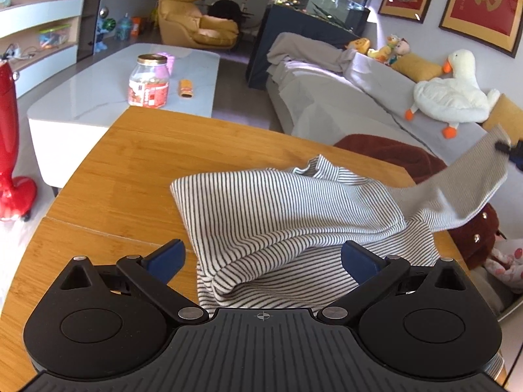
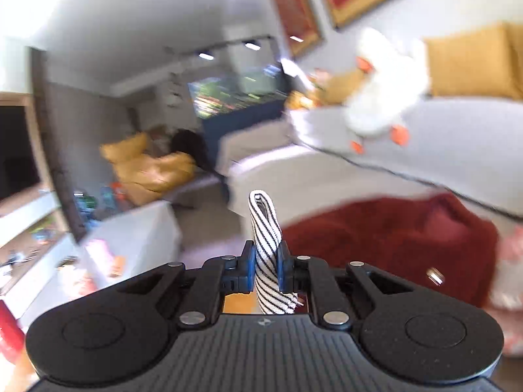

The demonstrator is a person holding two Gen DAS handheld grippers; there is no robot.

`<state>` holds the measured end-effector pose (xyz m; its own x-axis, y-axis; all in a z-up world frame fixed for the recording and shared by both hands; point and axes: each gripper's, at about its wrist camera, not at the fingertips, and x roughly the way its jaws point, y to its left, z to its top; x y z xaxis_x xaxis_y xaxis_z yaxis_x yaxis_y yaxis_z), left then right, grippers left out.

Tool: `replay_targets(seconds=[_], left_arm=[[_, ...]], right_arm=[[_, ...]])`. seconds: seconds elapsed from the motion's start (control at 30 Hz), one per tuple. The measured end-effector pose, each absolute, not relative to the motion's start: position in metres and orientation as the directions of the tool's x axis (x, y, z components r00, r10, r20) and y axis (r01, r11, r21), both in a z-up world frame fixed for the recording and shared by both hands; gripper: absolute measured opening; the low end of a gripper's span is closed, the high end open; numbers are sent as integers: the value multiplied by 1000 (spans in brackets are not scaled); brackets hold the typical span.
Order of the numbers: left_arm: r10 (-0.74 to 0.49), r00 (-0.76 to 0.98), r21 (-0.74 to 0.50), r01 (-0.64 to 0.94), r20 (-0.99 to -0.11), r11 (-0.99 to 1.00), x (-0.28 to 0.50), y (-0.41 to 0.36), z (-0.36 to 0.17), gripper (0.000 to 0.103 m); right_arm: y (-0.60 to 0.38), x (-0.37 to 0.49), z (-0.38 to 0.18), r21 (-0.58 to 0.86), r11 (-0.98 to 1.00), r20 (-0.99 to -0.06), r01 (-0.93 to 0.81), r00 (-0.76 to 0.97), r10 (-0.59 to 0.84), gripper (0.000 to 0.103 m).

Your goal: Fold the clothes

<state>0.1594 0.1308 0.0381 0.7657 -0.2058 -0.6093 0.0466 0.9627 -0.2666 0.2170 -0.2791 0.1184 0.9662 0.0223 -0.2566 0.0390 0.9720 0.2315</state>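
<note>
A black-and-white striped shirt (image 1: 278, 215) lies bunched on the wooden table (image 1: 130, 163). My left gripper (image 1: 261, 258) is open, its blue pads on either side of the shirt's near edge, holding nothing. My right gripper (image 2: 265, 261) is shut on a fold of the striped shirt (image 2: 264, 228) and holds it up in the air. In the left wrist view its tip (image 1: 508, 150) shows at the far right, pulling a sleeve (image 1: 467, 183) up and away to the right.
A dark red cushion (image 1: 392, 153) lies beyond the table's far right edge. A grey sofa (image 1: 343, 104) with a white goose toy (image 1: 451, 94) stands behind. A white coffee table (image 1: 98, 98) with a jar (image 1: 148, 81) is at the far left; a red object (image 1: 9, 150) stands left.
</note>
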Motion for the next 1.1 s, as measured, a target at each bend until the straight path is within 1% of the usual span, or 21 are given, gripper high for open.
replay_targets(seconds=[0.07, 0.13, 0.23, 0.33, 0.5, 0.67, 0.77, 0.87, 0.93, 1.0, 1.03, 1.1], left_arm=[[-197, 774, -254, 48, -602, 966, 154, 132, 41, 103], [-182, 780, -236, 46, -598, 971, 148, 133, 43, 103], [-155, 788, -202, 40, -596, 979, 139, 136, 47, 103], [-139, 792, -182, 36, -594, 983, 131, 141, 50, 103], [-127, 793, -175, 26, -596, 984, 122, 149, 50, 103], [-132, 784, -188, 20, -606, 982, 118, 157, 47, 103], [-148, 773, -209, 21, -616, 978, 119, 160, 42, 103], [-174, 765, -239, 27, -620, 971, 124, 159, 40, 103], [-193, 760, -261, 32, -620, 965, 128, 158, 38, 103], [-219, 760, -286, 45, -612, 957, 132, 155, 38, 103], [-233, 759, -299, 52, -608, 953, 134, 154, 39, 103], [-253, 763, -325, 59, -595, 944, 140, 153, 38, 103]], right_arm=[[-248, 214, 141, 194, 977, -207, -86, 970, 127, 12], [-215, 212, 156, 161, 965, -184, -206, 954, 235, 12], [-165, 214, 168, 144, 920, -196, -365, 900, 388, 12], [-117, 217, 168, 114, 875, -223, -471, 846, 485, 12], [-52, 220, 157, 79, 820, -277, -567, 778, 564, 12], [-9, 215, 145, 98, 787, -332, -610, 725, 603, 13], [-2, 216, 142, 137, 761, -343, -634, 691, 637, 18], [-7, 217, 143, 174, 742, -332, -647, 671, 663, 18], [-14, 219, 144, 165, 748, -322, -643, 682, 657, 22], [-22, 220, 144, 153, 763, -315, -627, 701, 640, 35], [-29, 221, 141, 157, 771, -315, -617, 709, 631, 38], [-43, 223, 135, 165, 789, -314, -592, 726, 611, 49]])
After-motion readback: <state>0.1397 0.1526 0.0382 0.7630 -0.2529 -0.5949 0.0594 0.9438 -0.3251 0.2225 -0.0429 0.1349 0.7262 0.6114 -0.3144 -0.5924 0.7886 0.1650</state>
